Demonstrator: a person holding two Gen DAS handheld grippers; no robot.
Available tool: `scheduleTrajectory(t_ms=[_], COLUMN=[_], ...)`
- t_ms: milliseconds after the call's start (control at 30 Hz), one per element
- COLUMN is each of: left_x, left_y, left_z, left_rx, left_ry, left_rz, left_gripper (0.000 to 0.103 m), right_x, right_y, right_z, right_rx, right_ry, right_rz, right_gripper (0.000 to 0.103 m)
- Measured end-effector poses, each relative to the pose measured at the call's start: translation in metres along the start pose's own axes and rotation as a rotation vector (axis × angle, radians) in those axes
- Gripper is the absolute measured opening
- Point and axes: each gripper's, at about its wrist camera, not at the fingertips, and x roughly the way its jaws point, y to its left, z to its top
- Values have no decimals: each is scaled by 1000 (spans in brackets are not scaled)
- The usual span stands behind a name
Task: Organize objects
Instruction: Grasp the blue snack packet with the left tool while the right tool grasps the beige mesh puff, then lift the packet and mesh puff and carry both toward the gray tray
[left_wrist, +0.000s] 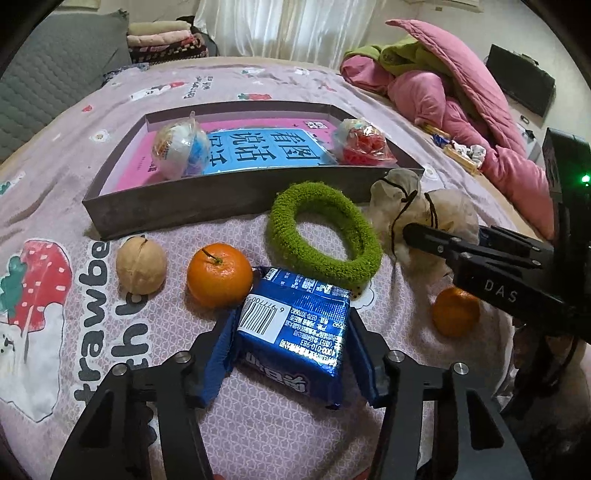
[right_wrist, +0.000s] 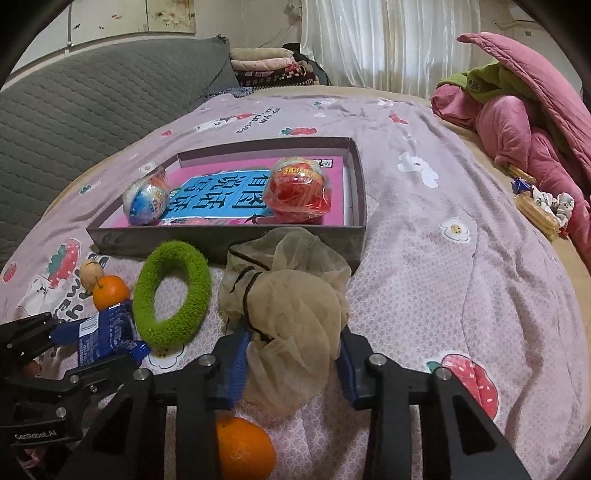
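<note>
Left wrist view: blue packet (left_wrist: 295, 328) clamped between left hand-held gripper (left_wrist: 291, 354) pads.

A home bedroom — a bed under a strawberry-print blanket (left_wrist: 258, 424), pink quilt (left_wrist: 461, 92), curtained window (right_wrist: 388, 40).

Pink quilt (left_wrist: 469, 96) heaped right; folded blankets (left_wrist: 162, 38) behind.

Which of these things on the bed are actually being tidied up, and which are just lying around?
Being tidied: blue packet in the left tool; mesh pouch in the right tool; green ring; oranges; walnut; box.

Lying about: pink quilt; folded blankets; curtain.
</note>
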Motion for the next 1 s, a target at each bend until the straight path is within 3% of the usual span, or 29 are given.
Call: scheduleTrajectory(t_ms=[233, 433, 1000], left_x=[-18, -40, -66], left_y=[5, 5, 6], left_z=[-4, -4, 2], left_rx=[-17, -15, -4], left_ry=[-12, -49, -127], left_rz=[-32, -51, 6], left_gripper=[58, 58, 58], right_x=[-14, -21, -57], right_y=[-2, 0, 16], right_z=[-2, -2, -1], right_rx=[4, -7, -59], right_ry=[-44, -61, -211], right_rz=[28, 57, 136], right_gripper=[26, 23, 22])
